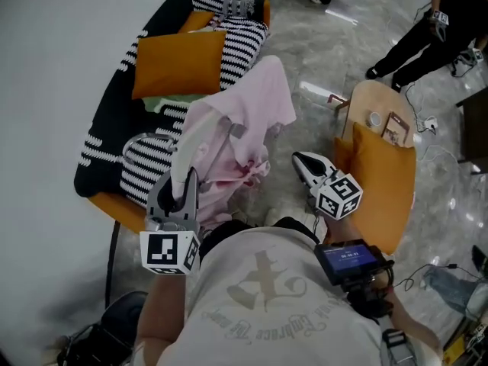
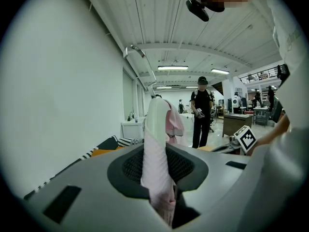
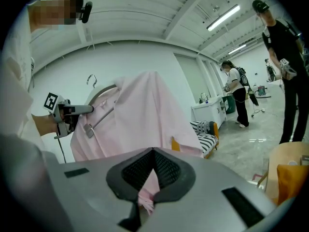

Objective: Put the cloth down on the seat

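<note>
Head view. Looking steeply down on the left gripper (image 1: 197,128) at the left, raised, long pale fingers reaching up and away from its marker cube (image 1: 169,252), clamped on the cloth (image 1: 248,101). Opposite, at the right, the right gripper (image 1: 299,161), aimed inward at the same cloth and nipping its lower part. Pink, thin and creased, stretched high between both grippers and sagging in folds over the front edge of the seat (image 1: 107,139); contact with the seat not clear. Soft, low seat, draped in a black throw with white stripes, orange showing at its base. Plump orange cushion (image 1: 177,63) toward its far end. Looping script across the person's pale shirt, too warped to read.

Left gripper view. Held close to level, tipped slightly down. Jaws drawn in on a finely ribbed strip of pink cloth (image 2: 157,175), running up along one pale finger (image 2: 153,115) and flopping over its tip. Black-and-white square marker visible at the right, no lettering on it.

Right gripper view. Likewise close to level. Jaws pressed into a narrow V on a small pinch of cloth (image 3: 147,199). Beyond, the rest fanned out wide and smooth, one upper corner gripped by the left gripper (image 3: 96,108). Striped seat (image 3: 207,139) showing past the cloth's right edge.
</note>
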### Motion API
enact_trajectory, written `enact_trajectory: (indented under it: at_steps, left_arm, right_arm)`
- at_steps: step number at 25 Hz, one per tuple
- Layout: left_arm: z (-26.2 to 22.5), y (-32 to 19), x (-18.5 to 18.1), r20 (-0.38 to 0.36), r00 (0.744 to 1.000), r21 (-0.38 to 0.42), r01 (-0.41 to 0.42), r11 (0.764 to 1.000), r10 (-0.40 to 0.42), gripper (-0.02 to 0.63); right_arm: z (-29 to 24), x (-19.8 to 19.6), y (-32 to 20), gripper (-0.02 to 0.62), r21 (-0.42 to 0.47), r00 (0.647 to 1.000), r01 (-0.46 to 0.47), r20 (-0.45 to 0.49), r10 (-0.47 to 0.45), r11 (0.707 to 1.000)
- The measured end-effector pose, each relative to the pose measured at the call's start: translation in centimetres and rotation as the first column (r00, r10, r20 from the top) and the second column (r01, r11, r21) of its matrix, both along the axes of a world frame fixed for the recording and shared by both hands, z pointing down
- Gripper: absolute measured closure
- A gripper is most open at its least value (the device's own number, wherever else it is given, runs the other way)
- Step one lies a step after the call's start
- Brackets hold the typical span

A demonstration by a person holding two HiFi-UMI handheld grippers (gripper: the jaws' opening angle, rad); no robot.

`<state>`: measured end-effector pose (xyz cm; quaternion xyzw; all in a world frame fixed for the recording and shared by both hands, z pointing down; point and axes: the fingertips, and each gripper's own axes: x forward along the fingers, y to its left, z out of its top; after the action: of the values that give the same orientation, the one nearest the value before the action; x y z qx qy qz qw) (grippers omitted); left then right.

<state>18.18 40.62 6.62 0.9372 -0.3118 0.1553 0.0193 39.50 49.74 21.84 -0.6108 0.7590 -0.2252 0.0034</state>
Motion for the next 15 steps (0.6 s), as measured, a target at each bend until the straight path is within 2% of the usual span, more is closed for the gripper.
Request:
enact_trajectory:
  at_steps: [11,15]
  left_arm:
    - [-2.8,-8.5,-5.6,-0.057,0.996,0.027,0.07,0.997,-0.068,0.512]
    - [-2.1,-16.1,-11.4,-0.09,0.992,0.009,0.091,0.996,-0.089,0.512]
  right_arm:
    - [0.0,-5.0,-8.8,0.58,-0.028,0.996,0.09,-0.01,-0.091,0.996]
    - [0.6,-9.1,-14.7,0.58,-0.058,0.995,0.087,-0.034,-0.089,0.994]
